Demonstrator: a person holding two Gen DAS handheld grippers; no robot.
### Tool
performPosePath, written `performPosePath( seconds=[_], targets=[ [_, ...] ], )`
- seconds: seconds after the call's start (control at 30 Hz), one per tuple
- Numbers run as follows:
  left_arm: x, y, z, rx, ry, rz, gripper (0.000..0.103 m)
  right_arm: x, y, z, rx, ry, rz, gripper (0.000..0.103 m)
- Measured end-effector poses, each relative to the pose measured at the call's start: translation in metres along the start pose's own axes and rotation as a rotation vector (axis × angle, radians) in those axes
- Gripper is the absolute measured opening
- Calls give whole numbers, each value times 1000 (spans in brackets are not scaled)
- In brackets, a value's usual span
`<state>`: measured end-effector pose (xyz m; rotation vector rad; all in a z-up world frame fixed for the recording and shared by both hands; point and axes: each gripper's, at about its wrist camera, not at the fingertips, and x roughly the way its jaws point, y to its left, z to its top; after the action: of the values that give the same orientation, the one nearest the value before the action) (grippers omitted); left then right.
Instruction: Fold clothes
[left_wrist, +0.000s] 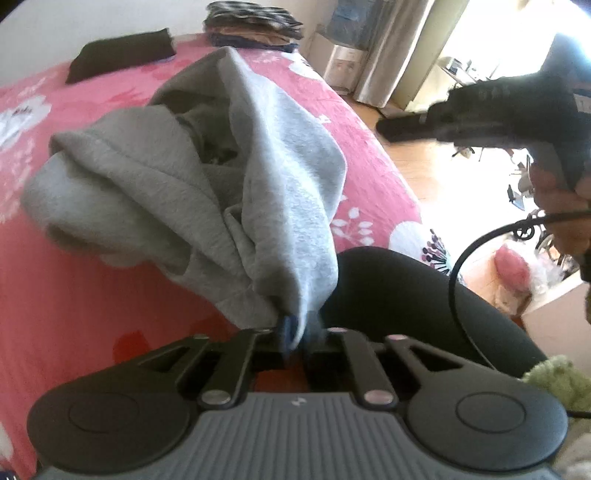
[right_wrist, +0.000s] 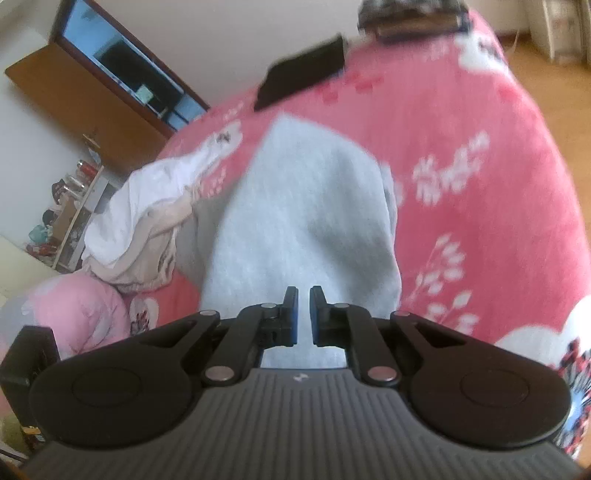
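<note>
The left claw is pinched onto a bunched edge of a grey fleece sweatshirt, lifting it off the pink floral bedspread, probably so the cloth hangs free and can be shaken out or laid flat. From the claw the garment billows toward 11 o'clock in thick, soft rolls, its ribbed hem curled over and a dark opening showing inside. The right claw stands at a narrow gap with nothing between its blue pads, hovering over the same grey cloth where it lies smooth on the bed, perhaps to catch a second edge. At 9 o'clock in the right view sits a crumpled white and cream heap. A flat black folded piece lies at 11 o'clock, a striped stack at 12.
</note>
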<state>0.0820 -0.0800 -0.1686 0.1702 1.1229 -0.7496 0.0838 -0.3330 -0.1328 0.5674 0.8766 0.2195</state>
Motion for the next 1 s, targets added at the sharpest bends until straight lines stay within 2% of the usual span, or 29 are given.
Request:
performPosePath(
  seconds=[0.03,0.1,0.13,0.17,0.2,0.27,0.3,0.4,0.43,0.5,0.53,0.57,0.7,0.77,0.8,0.83,0.87,0.9,0.93,0.97,1.0],
  targets=[
    [-6,5,-1,-20,-8,-3,30,-5,3,1,-13,-17,-7,9],
    [-19,20,-1,-46,-45,6,51,-2,13,11,-48,-43,-6,11],
    [-25,27,-1,-59,-64,11,54,3,19,19,-68,-52,0,16],
    [-31,35,-1,-77,-82,24,57,8,26,27,-88,-62,5,28],
    [-33,45,3,-102,-97,39,58,13,32,34,-109,-71,11,33],
    [-36,67,12,-163,-127,76,61,23,45,50,-150,-90,22,53],
    [-36,74,16,-189,-142,99,63,30,52,58,-172,-100,22,58],
    [-21,96,46,-234,-189,178,71,63,71,88,-257,-131,-40,73],
    [-15,100,59,-229,-202,200,73,75,77,98,-286,-145,-69,83],
    [2,105,87,-197,-218,249,79,105,84,120,-354,-146,-139,90],
    [11,107,100,-173,-223,273,82,122,85,131,-383,-129,-169,94],
    [22,107,111,-147,-219,292,88,141,81,140,-389,-87,-199,95],
    [68,102,150,-61,-186,358,88,215,66,177,-404,87,-311,95],
    [86,100,159,-56,-146,376,88,247,50,186,-340,214,-296,94],
    [93,101,161,-60,-138,388,82,260,40,187,-301,262,-282,93],
    [98,104,162,-63,-134,395,77,269,31,187,-265,296,-271,86],
    [101,108,163,-76,-134,395,63,278,23,186,-229,330,-259,65],
    [98,109,161,-88,-137,391,44,284,15,185,-198,356,-252,52],
    [95,110,159,-100,-141,386,31,283,10,181,-180,355,-258,37],
    [92,111,158,-112,-145,382,4,281,5,177,-165,350,-263,25],
    [89,112,156,-123,-149,377,1,274,1,174,-159,330,-266,20]
  ],
)
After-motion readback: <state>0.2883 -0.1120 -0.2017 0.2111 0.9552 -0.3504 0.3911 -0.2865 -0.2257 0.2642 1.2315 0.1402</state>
